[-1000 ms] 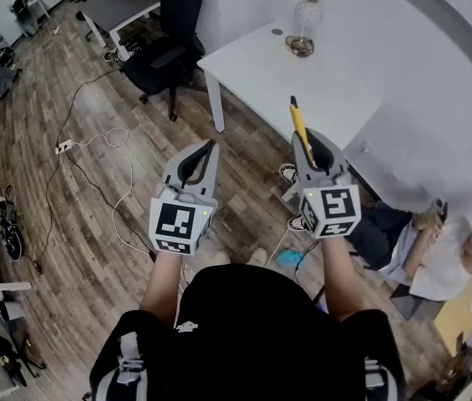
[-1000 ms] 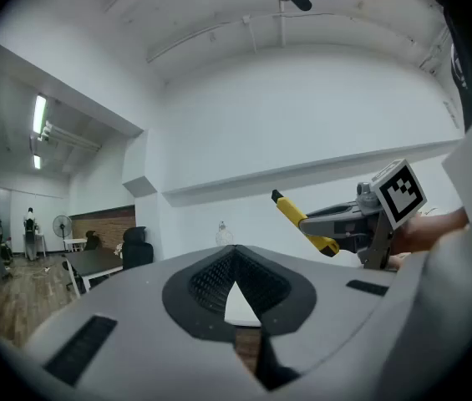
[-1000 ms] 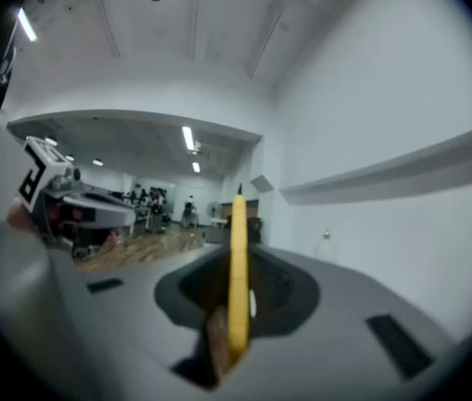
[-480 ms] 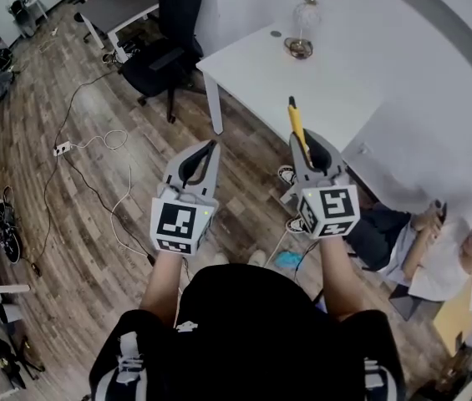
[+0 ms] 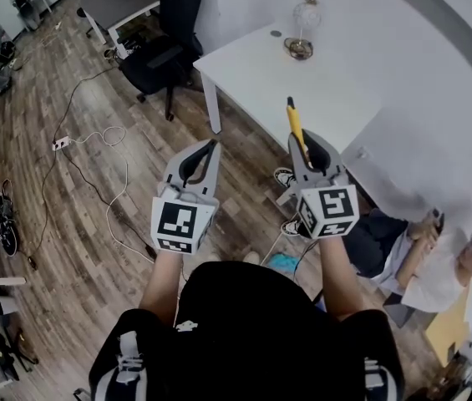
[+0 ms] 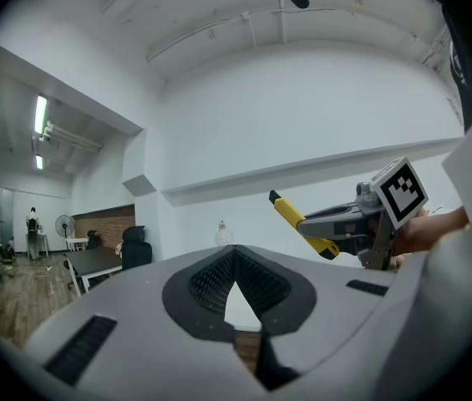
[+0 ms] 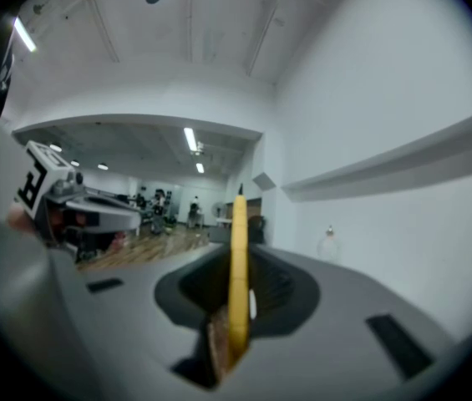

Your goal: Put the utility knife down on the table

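A yellow utility knife (image 5: 296, 124) with a black tip sticks forward and up out of my right gripper (image 5: 307, 140), which is shut on its handle. In the right gripper view the knife (image 7: 237, 257) stands on edge between the two pads. The knife hangs over the wood floor, just short of the near edge of the white table (image 5: 336, 90). My left gripper (image 5: 211, 146) is level beside it on the left, shut with nothing in it; its fingertips (image 6: 234, 254) meet at a point. In the left gripper view the knife (image 6: 296, 220) shows at the right.
A glass ornament on a ring base (image 5: 304, 23) and a small dark disc (image 5: 277, 32) sit at the table's far end. A black office chair (image 5: 164, 32) stands left of the table. Cables (image 5: 93, 157) trail over the floor. A person (image 5: 423, 261) sits on the floor at the right.
Both grippers have edged a little forward towards the table, side by side. The knife stays gripped the same way.
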Demonstrator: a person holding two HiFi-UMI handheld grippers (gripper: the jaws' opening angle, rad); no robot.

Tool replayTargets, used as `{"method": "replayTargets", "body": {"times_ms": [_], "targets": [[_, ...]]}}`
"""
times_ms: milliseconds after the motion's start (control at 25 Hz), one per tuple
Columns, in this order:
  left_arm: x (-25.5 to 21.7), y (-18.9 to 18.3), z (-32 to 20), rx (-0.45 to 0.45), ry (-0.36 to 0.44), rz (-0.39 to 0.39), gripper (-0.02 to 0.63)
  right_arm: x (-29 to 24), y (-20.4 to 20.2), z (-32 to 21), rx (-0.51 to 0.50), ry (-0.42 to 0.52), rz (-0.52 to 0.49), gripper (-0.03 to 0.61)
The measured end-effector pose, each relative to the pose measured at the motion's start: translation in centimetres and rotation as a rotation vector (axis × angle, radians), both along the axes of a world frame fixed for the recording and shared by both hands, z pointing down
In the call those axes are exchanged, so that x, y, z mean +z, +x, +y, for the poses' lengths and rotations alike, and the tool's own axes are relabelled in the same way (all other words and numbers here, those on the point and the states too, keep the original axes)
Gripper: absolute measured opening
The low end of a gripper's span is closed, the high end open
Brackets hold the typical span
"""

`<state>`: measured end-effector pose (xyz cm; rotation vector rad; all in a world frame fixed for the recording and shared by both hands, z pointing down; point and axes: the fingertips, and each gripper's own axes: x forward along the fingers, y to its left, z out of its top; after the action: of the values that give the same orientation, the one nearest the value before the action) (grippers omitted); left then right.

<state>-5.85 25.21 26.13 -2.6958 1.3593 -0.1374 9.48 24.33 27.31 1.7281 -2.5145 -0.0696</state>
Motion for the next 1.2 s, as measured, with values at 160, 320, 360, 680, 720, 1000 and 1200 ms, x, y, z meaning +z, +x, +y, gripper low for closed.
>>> {"method": "replayTargets", "body": {"times_ms": [160,320,360,680,720,1000,1200], "targets": [[0.6,1.3,-0.4,-0.024,0.0,-0.002,0.015,0.6,1.3,-0.7,-0.026,-0.002,-0.004,0.083],[1.5,2.4,-0.7,-0.038,-0.016,-0.016,0.015,1.4,2.1,-1.4,-0.044,-0.012,-0.006,0.083],[1.6,2.6,-0.9,-0.041,-0.016,-0.024,0.015,1.6,2.3,-1.7,-0.043,-0.016,-0.011,0.083],[1.0,2.7,-3.2,-0.076,0.028,-0.077,0.015,1.7,2.6,-4.0,-0.053,-0.017,-0.024,0.083],[1.1,2.8,-3.6,-0.076,0.028,-0.081,0.015,1.8,2.7,-4.5,-0.053,-0.018,-0.023,0.083],[1.7,3.5,-8.5,-0.036,0.011,-0.07,0.015,2.1,2.6,-9.2,-0.045,-0.031,-0.025,0.083],[1.6,3.1,-12.8,-0.02,0.01,-0.062,0.015,1.9,2.2,-13.1,-0.029,-0.035,-0.01,0.083]]}}
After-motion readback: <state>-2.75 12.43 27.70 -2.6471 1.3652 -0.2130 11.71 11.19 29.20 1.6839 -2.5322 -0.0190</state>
